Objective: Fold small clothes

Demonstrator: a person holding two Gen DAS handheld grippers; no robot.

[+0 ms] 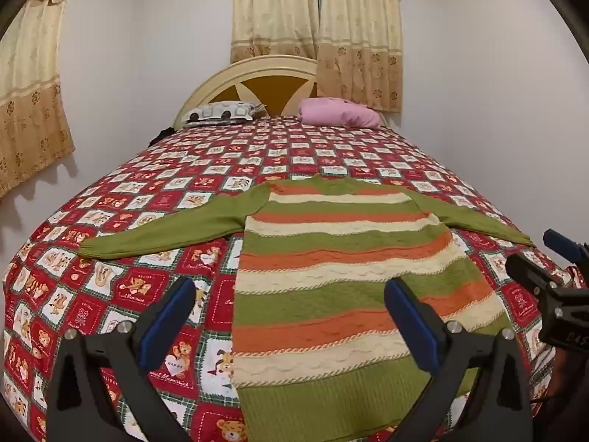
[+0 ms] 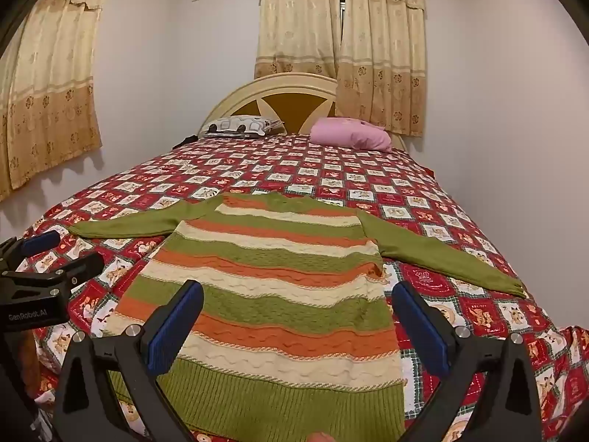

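A small knitted sweater (image 1: 331,269) with green, orange and cream stripes lies flat on the bed, hem toward me. Its plain green sleeves (image 1: 162,232) are spread out to both sides. My left gripper (image 1: 291,289) hovers open over the hem's left half, with nothing between its blue pads (image 1: 169,316). In the right wrist view the same sweater (image 2: 272,283) fills the middle. My right gripper (image 2: 298,291) stands open above the hem's right half and holds nothing. Each gripper shows at the edge of the other's view: the right gripper (image 1: 533,250) and the left gripper (image 2: 70,248).
The bed carries a red patchwork bedspread (image 1: 110,294) with teddy-bear squares. A grey patterned pillow (image 1: 221,112) and a pink pillow (image 1: 338,112) lie at the cream headboard (image 1: 221,81). Beige curtains (image 1: 316,18) hang behind and at the left. White walls close both sides.
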